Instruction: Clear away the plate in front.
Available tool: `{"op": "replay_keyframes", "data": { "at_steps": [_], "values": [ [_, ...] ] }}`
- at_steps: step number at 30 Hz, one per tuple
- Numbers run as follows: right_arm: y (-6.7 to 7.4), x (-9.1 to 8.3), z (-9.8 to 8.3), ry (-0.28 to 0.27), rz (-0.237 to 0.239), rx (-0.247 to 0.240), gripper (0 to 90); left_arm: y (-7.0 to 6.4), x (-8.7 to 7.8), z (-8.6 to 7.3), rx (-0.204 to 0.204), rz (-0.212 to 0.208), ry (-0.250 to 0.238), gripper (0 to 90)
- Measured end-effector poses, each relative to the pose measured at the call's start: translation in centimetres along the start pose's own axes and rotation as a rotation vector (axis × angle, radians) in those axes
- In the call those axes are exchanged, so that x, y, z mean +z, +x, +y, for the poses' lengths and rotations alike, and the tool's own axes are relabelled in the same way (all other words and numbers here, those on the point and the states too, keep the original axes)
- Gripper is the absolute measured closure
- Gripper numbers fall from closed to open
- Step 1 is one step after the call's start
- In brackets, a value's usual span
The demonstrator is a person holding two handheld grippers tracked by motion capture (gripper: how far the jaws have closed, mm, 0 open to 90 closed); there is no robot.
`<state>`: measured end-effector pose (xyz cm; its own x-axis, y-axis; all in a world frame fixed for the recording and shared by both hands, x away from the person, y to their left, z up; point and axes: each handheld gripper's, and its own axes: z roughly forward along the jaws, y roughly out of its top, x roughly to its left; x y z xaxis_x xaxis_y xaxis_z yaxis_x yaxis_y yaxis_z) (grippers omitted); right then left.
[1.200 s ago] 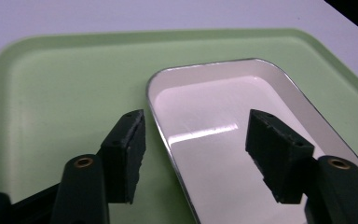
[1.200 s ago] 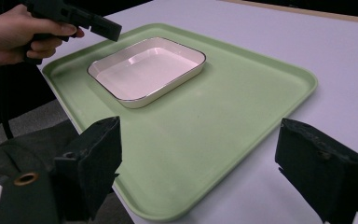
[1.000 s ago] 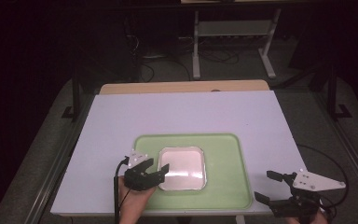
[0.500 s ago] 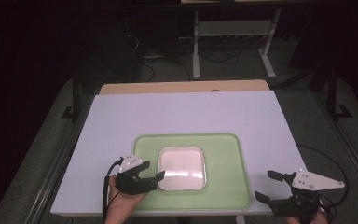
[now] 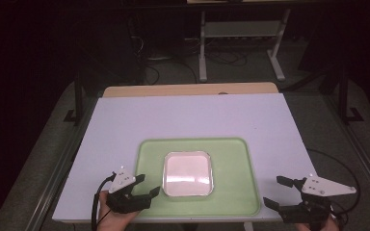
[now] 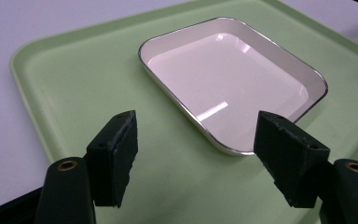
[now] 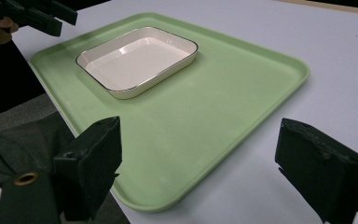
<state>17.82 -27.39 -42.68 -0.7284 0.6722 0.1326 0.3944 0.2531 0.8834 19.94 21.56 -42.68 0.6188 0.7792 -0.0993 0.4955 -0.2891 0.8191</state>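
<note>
A white square dish point(image 5: 188, 173) point(image 6: 228, 79) point(image 7: 137, 58) sits empty on a pale green tray point(image 5: 231, 163) point(image 6: 74, 79) point(image 7: 223, 93) near the table's front edge. My left gripper point(image 5: 149, 185) point(image 6: 198, 140) hovers over the tray's near left corner, just left of the dish. Its jaws have just been opening and stand open, nothing pressed between them. The dish's near corner lies ahead of them. My right gripper point(image 5: 273, 191) point(image 7: 200, 154) is open off the tray's near right corner, holding nothing. The left gripper point(image 7: 32, 14) also appears far off in the right gripper view.
The tray rests on a white table top point(image 5: 192, 115) with a wooden strip point(image 5: 188, 90) along its far edge. Behind the table, a metal stand point(image 5: 241, 38) and cables lie on the dark floor. The table's near edge runs right below both hands.
My left gripper has drawn back from the dish's left rim, sliding left and toward the person. The dish and the right gripper have kept still.
</note>
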Motion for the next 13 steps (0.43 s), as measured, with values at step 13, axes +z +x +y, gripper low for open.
{"op": "replay_keyframes", "data": {
  "at_steps": [13],
  "values": [
    [0.50, 0.01, 0.19, -0.006, 0.017, -0.015, 13.8, -0.12, -0.27, -0.36, -0.021, -0.016, -0.017, 29.9]
  ]
}}
